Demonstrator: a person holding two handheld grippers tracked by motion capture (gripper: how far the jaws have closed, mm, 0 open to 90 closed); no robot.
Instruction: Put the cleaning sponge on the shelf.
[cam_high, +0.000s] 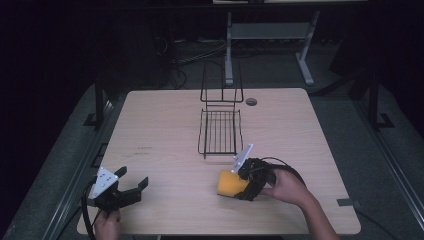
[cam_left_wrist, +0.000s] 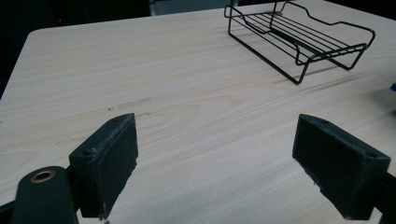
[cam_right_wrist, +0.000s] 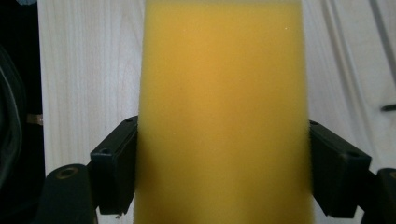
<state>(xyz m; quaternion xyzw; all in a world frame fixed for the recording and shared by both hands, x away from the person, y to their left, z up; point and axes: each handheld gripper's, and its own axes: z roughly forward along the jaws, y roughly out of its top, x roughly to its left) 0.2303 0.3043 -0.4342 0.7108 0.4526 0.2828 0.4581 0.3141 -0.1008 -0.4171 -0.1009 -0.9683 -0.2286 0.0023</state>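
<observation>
A yellow sponge (cam_high: 229, 184) lies on the table's front right part, just in front of the black wire rack (cam_high: 220, 131). My right gripper (cam_high: 239, 187) is shut on the sponge (cam_right_wrist: 223, 112), both jaws pressed against its sides in the right gripper view. Near the front left corner my left gripper (cam_high: 131, 181) is held open above bare wood. Its jaws stand wide apart in the left gripper view with nothing between them, and the wire rack (cam_left_wrist: 299, 35) lies farther off at the upper right.
The light wooden table (cam_high: 165, 120) has a small round cable hole (cam_high: 251, 101) at the back right. The rack's tall wire back (cam_high: 221, 82) stands upright at the table's far edge. Beyond it are a metal stand and cables on the floor.
</observation>
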